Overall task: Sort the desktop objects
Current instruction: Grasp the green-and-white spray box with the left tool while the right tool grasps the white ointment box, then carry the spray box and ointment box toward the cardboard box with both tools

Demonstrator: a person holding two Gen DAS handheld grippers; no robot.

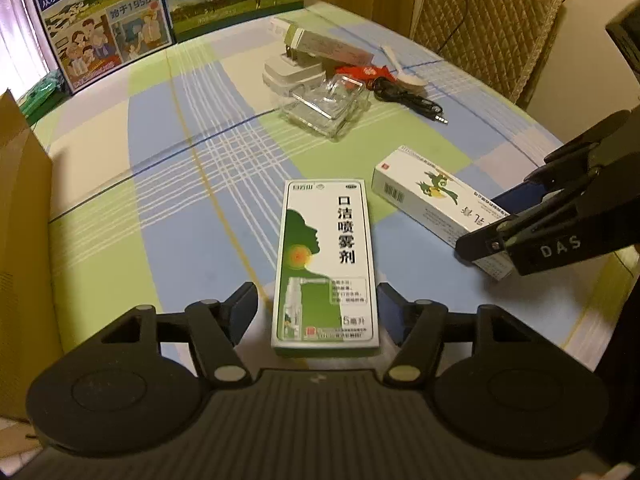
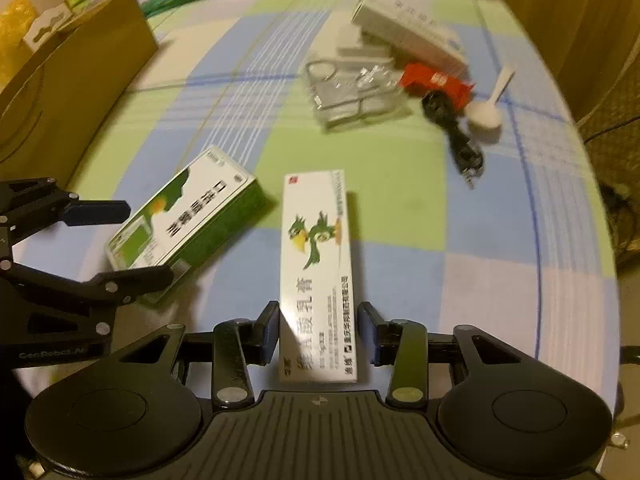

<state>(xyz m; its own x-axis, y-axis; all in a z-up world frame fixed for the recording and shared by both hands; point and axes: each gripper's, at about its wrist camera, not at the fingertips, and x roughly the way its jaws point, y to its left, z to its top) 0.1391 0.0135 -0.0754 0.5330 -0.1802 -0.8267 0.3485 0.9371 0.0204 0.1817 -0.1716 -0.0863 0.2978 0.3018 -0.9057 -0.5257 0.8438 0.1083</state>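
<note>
Straddling the spray box (image 1: 326,264), the left tool (image 1: 318,308) stands spread; the right tool (image 2: 319,334) likewise around the cream box (image 2: 318,272). Close squarely on the long sides.

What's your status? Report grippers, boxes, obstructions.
Left gripper open around green spray box. Right gripper open around white cream box. Both boxes flat on tablecloth, apart. Nothing blocking.

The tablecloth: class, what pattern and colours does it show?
A tablecloth of blue, green and cream checks; left wrist view.
</note>
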